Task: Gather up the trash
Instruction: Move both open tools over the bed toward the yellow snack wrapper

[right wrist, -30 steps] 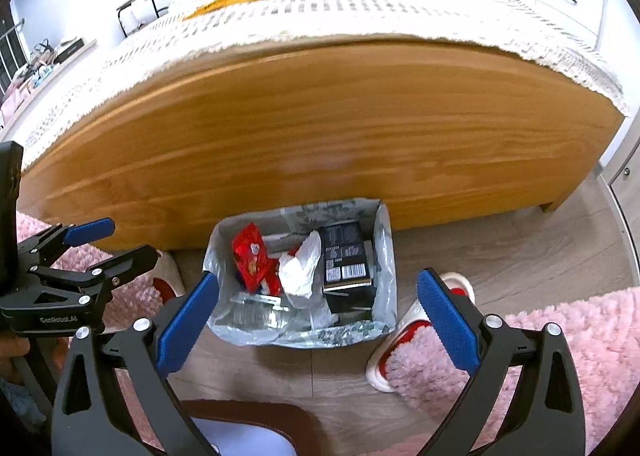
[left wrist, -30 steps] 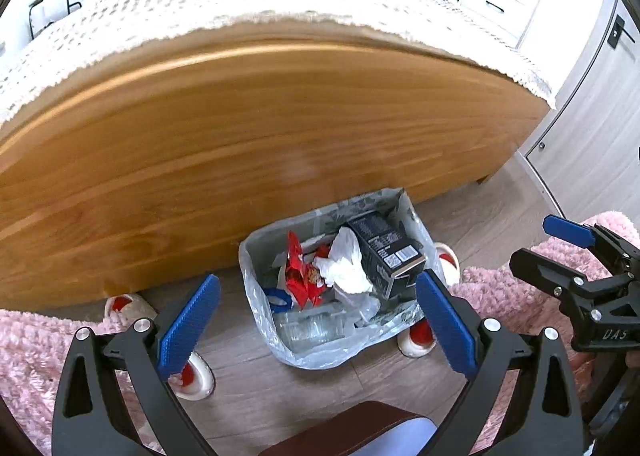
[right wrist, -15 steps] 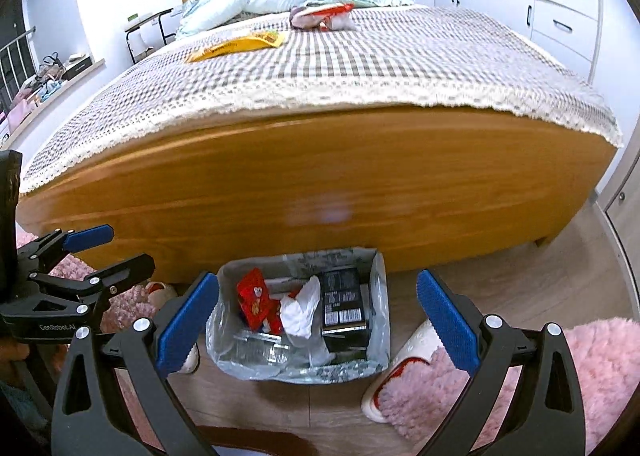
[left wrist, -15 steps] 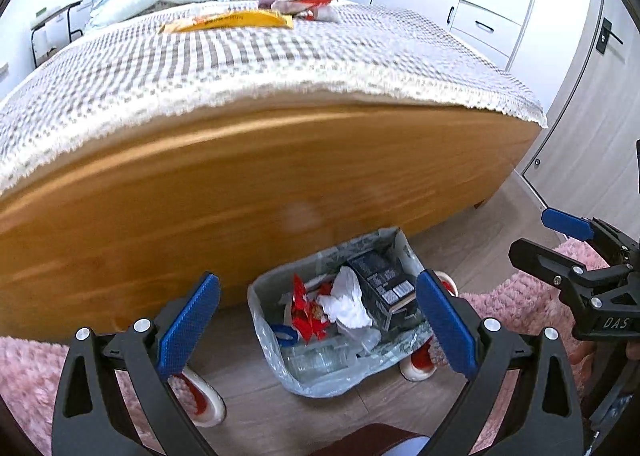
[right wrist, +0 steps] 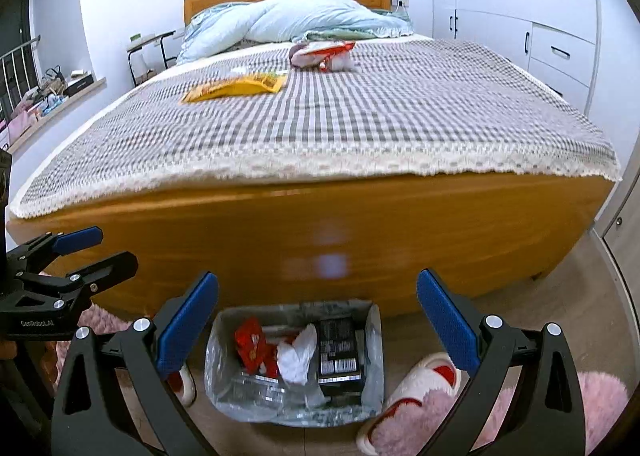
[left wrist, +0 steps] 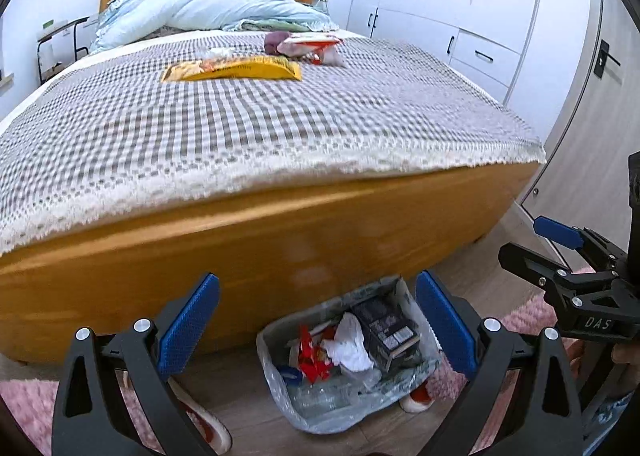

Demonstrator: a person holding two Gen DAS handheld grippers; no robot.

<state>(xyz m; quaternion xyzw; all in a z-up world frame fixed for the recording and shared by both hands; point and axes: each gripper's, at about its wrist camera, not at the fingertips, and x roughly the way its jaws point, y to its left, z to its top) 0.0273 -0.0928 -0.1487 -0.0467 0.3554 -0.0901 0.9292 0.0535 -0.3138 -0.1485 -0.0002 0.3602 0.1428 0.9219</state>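
A bin lined with a clear bag [left wrist: 280,388] [right wrist: 374,360] stands on the floor at the foot of the bed, holding a red wrapper [right wrist: 252,344], white tissue [right wrist: 296,356] and a black box [right wrist: 338,348]. On the bedspread lie a yellow packet [left wrist: 236,69] [right wrist: 236,87] and, farther back, a red-and-white packet [left wrist: 310,45] [right wrist: 322,51]. My left gripper [left wrist: 318,322] is open and empty above the bin. My right gripper [right wrist: 318,322] is open and empty above the bin too. Each shows at the edge of the other's view.
The wooden footboard [right wrist: 320,240] rises just beyond the bin. Slippers [right wrist: 416,396] [left wrist: 204,420] and pink rugs [right wrist: 600,408] lie on the floor around it. White wardrobes [left wrist: 460,15] line the right wall. A small side table [right wrist: 150,47] stands left of the bed.
Both grippers have risen and tilted up, so the bed top and its packets now show and the bin sits lower in view. Both stay open and empty.
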